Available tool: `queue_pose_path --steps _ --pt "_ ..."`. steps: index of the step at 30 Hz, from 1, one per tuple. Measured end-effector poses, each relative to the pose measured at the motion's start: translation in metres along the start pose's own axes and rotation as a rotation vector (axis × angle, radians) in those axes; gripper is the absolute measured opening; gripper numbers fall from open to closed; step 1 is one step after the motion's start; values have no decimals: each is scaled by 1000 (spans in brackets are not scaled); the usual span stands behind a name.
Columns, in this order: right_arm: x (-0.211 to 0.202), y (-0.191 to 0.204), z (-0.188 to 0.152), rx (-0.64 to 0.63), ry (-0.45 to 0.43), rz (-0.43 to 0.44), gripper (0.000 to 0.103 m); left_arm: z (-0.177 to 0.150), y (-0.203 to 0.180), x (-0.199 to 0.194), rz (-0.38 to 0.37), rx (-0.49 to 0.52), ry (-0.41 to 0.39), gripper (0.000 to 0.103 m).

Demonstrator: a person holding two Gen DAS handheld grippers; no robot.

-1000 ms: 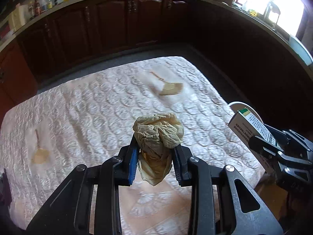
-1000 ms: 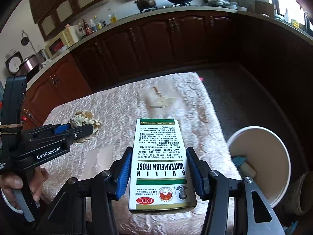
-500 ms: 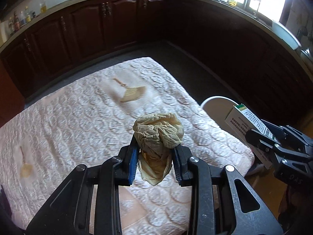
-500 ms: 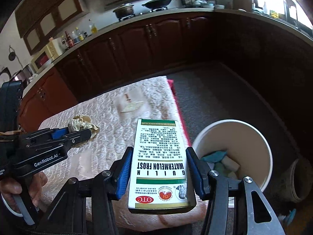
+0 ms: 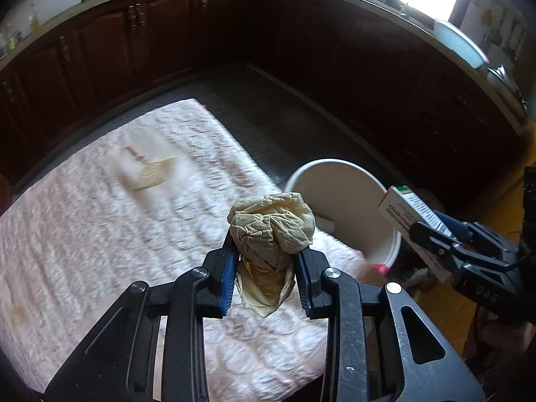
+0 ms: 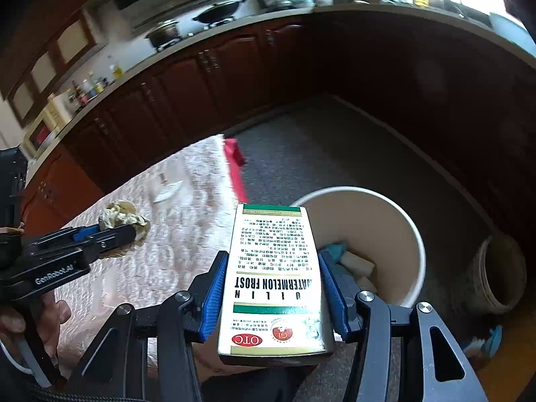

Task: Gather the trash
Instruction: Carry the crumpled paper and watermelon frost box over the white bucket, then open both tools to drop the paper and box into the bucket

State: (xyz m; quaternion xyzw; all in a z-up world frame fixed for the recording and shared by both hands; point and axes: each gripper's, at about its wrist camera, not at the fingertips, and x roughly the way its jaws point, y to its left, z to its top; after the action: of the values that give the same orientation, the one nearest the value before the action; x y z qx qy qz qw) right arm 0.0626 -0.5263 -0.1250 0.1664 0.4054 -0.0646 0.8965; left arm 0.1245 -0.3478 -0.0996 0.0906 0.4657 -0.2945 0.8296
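In my left gripper (image 5: 264, 268) the blue pads are pinching a crumpled yellowish paper wad (image 5: 273, 231), and it stands up between them without sagging. In my right gripper (image 6: 273, 288) the pads press on both long sides of a white and green cardboard medicine box (image 6: 276, 278), so this one is also firmly held.

A second ago both loads were above the quilted cream table cover (image 5: 100, 217), and the round white plastic bin (image 6: 398, 221) was only at the edge of my views. Now I have swung both hands sideways. The far end of the box reaches past the table edge, in front of the bin's opening, and some trash (image 6: 355, 263) already lies inside. The wad is above the corner of the table, and the bin's rim (image 5: 335, 164) is just beyond it.

I judge that the carrying step is almost finished. The box can probably be dropped first, while the wad needs a little more travel.

Further away, a faint yellowish fan shape (image 5: 154, 171) lies on the cover; I cannot tell if it is trash or only a printed pattern. Behind it are dark wooden kitchen cabinets (image 5: 160, 33).
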Motion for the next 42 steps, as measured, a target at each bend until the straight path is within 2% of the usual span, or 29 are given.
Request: queue_pose_path --steps 8,16,34,37,39,42 --pt "1 -40 -10 84 19 -35 51 16 -37 25 -55 46 33 28" --pt "10 -69 -20 149 48 -61 51 20 -65 51 -76 92 66 28" --pt "36 -96 -30 224 94 -109 51 28 -82 94 -107 93 112 29" --pt "43 -97 -30 232 97 -109 51 33 -80 104 -119 75 125 33" --pt "47 -97 -29 225 96 -130 52 34 -78 108 -126 74 132 43" --pt "51 -94 -28 220 98 -147 60 33 -75 110 -128 62 131 54"
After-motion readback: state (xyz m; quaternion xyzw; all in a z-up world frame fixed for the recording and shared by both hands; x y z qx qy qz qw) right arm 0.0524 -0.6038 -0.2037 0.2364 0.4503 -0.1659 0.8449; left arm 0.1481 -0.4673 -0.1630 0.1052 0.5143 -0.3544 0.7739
